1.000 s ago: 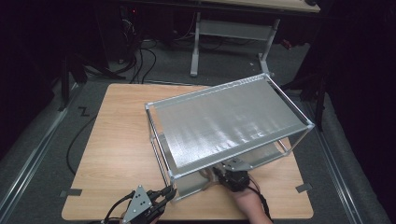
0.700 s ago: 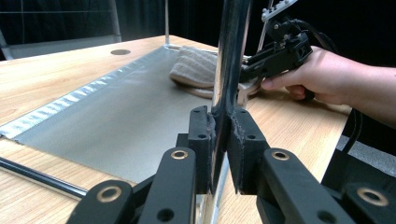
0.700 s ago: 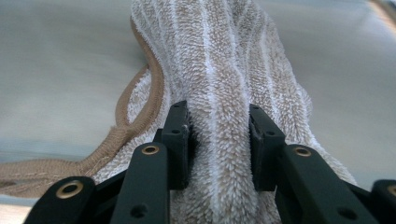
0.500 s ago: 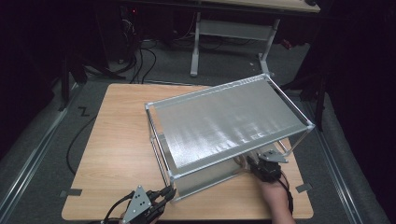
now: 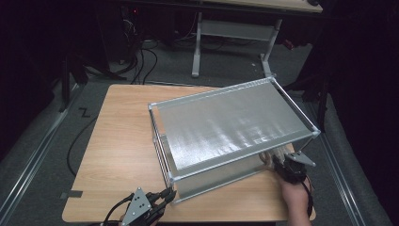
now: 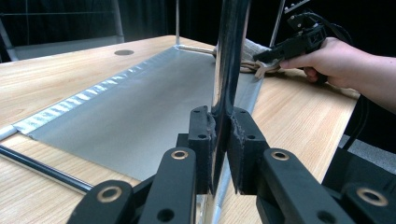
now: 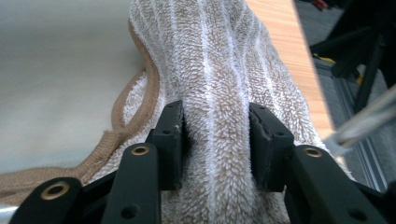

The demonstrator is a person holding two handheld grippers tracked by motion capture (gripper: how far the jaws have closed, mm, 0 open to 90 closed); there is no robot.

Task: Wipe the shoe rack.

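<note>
Towel (image 7: pixel 219 93) sits bunched between the right gripper (image 7: pixel 217 140), whose jaws have just been opening but touch its pile. Left gripper (image 6: pixel 222 140) clamps the rack's upright post (image 6: pixel 229 60) on the bench (image 5: pixel 117 141)

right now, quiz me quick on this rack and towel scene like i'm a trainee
1. True or false: the left claw is clamped on a post of the metal rack.
2. What sits between the right claw pads?
3. The table top is: a) glass b) wood c) stone

Key: 1 true. 2 a striped towel; the jaws have just been opening around it. 3 b.
</note>
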